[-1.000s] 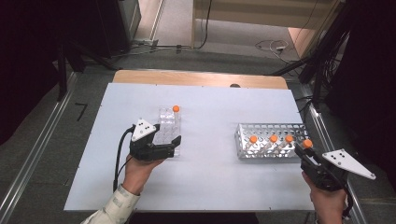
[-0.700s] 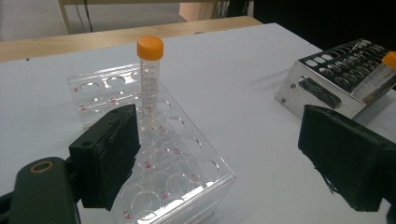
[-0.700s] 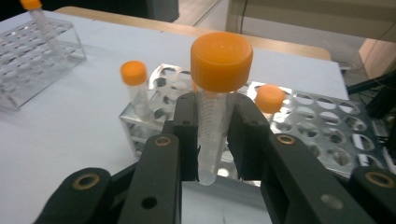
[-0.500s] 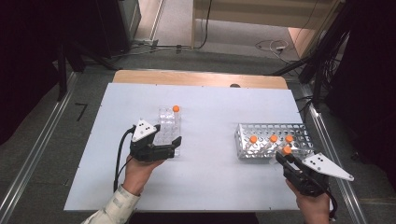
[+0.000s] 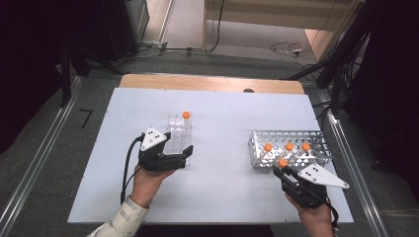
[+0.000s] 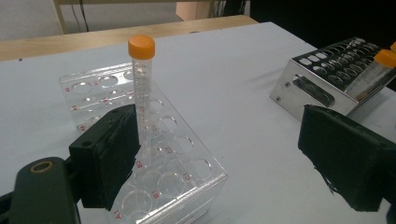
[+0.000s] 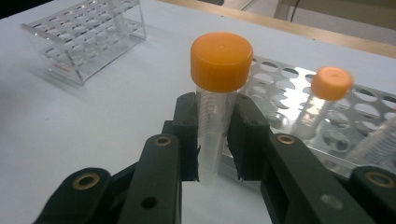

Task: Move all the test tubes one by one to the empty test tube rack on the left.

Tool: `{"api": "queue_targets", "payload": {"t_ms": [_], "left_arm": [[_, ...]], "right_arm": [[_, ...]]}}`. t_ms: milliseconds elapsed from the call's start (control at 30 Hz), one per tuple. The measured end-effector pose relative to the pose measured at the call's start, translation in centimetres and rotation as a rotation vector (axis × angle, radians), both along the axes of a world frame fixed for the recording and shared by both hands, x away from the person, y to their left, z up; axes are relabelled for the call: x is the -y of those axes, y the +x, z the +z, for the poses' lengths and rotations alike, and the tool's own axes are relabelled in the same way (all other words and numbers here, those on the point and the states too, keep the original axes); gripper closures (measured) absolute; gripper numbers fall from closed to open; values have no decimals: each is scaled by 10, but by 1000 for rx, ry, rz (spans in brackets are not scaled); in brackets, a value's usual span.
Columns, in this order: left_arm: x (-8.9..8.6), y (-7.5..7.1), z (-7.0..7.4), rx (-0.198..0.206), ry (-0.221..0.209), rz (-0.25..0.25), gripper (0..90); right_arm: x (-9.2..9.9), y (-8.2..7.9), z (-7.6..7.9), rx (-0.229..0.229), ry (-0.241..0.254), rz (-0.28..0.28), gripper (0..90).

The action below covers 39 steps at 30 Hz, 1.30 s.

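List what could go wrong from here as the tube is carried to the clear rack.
1. The right claw pinches the tube low on its body, so it might tilt or slip.
2. The left claw stands open around the clear rack; a bump might shift it.
3. The carried tube could knock the one already standing there.

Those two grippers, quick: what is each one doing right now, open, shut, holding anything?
Left gripper: open, jaws astride the clear rack, gripping nothing.
Right gripper: shut on an orange-capped tube.
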State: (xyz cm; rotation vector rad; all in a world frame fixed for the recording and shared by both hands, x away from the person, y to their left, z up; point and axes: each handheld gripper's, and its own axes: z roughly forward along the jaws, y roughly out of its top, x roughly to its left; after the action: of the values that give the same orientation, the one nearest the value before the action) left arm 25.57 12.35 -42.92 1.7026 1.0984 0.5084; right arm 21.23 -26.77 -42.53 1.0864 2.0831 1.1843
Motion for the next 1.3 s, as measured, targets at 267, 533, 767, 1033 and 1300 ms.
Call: {"api": "queue_targets", "payload": {"t_ms": [267,533,767,1033,1300], "left_arm": [[3,0,-1,-4,3,-17,131],[10,-3,0,-6,-10,-49,137],[20,-7,5,8,-14,-85,149],[37,-12,7,11,-14,-150,195],[53,-12,8,10,-25,-216,292]], "right_arm": [[-25,7,-9,-10,-6,59,719],[-55,14,-12,-17,-26,119,719],[-74,20,-13,-18,-35,157,719],[-100,30,-18,-40,-37,195,720],[-120,36,-22,-48,-48,225,720]]}}
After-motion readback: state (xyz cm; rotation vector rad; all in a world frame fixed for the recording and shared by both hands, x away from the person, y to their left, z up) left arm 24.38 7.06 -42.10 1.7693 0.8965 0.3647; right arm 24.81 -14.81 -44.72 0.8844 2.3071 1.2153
